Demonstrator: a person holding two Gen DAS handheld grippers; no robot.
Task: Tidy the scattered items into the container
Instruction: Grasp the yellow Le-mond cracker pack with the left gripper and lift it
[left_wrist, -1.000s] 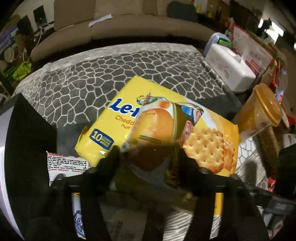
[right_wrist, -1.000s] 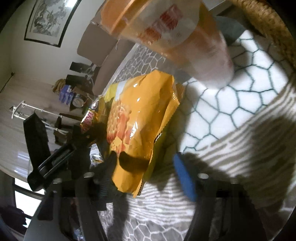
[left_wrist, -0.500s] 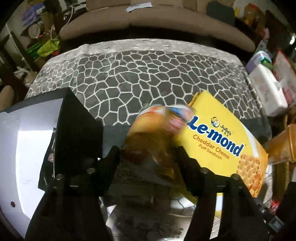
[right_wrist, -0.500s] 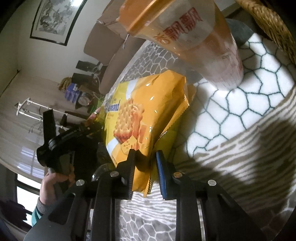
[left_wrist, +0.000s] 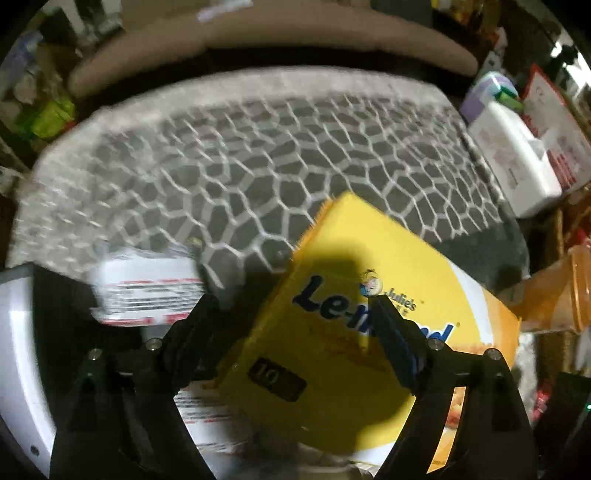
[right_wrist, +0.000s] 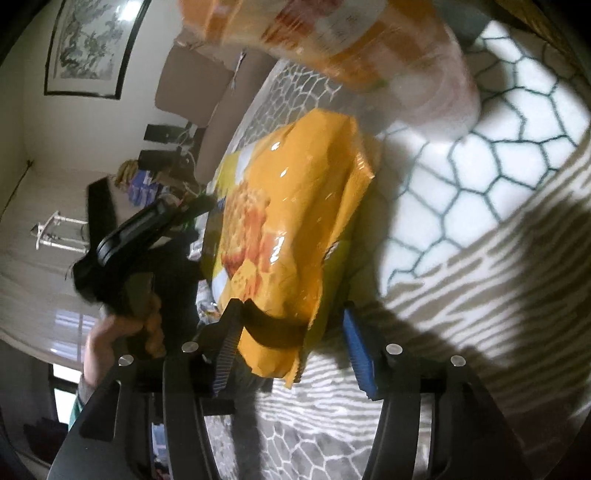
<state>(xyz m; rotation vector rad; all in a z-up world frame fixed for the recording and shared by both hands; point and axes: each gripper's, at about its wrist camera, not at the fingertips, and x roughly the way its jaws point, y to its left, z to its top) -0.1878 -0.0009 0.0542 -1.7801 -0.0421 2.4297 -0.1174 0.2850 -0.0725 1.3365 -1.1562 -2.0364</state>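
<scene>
Jaws of the left hand-held gripper (left_wrist: 291, 317) are being opened, empty, above the yellow cracker pack (left_wrist: 369, 332); the small snack packet gripped earlier is gone. The right hand-held gripper (right_wrist: 291, 343) is being opened around the pack's corner, pinched half a second ago. Beyond, the white container (left_wrist: 18, 350) is edging into view.

The left gripper (left_wrist: 295, 314) no longer holds the small orange snack packet; its jaws are opening, empty, over the yellow cracker bag (left_wrist: 354, 332). The right gripper (right_wrist: 291, 343), pinched on the bag's edge half a second ago, is opening.
</scene>
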